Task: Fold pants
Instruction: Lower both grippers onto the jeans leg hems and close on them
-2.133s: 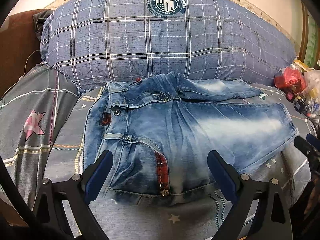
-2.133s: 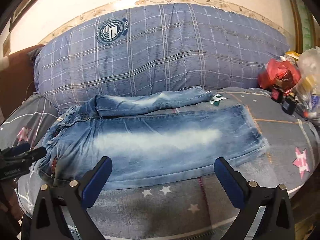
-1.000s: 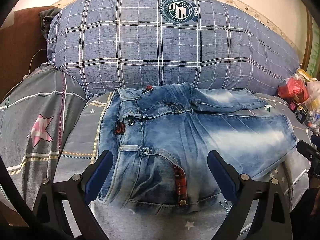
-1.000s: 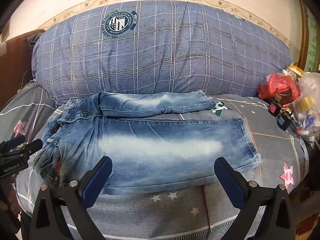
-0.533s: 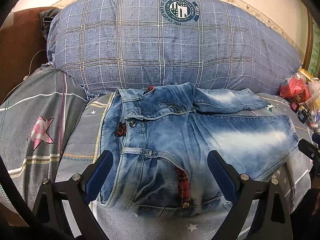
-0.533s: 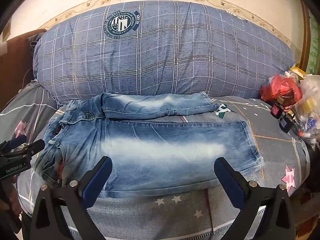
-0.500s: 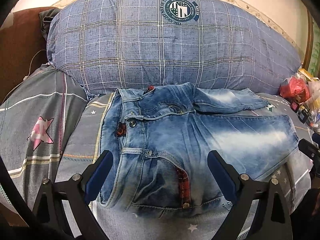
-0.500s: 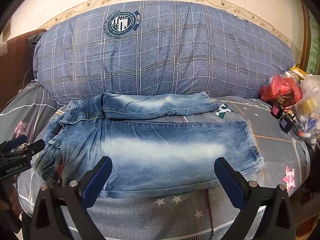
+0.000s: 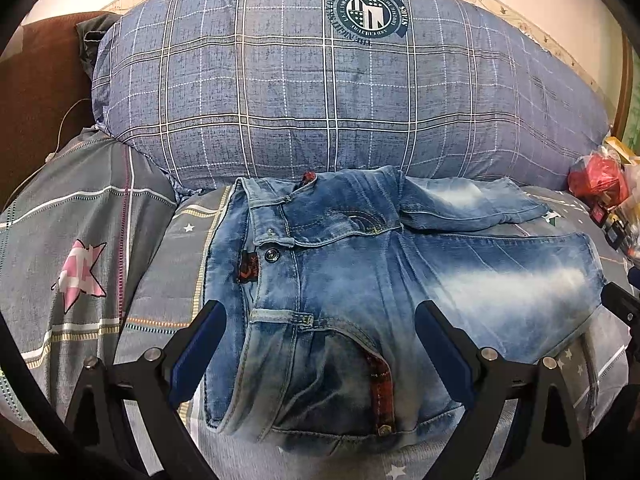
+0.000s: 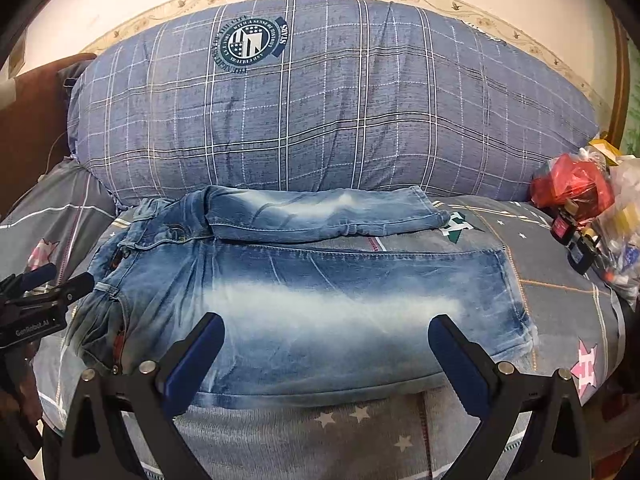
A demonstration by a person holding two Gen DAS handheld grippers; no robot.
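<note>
Faded blue jeans lie flat on the grey star-print bedspread, waist to the left, both legs running right; they also show in the right wrist view. The near leg is wide, the far leg lies narrower along the pillow. My left gripper is open and empty, hovering over the waist and front pocket. My right gripper is open and empty, hovering over the near leg's front edge. The left gripper also shows at the left edge of the right wrist view.
A large blue plaid pillow stands right behind the jeans. A pile of plastic bags and small bottles sits at the right edge of the bed. A brown headboard or chair is at the far left.
Both grippers have drawn back and up a little from the jeans, so the jeans sit slightly lower and farther in view. The jeans have not moved. Both stay open.
</note>
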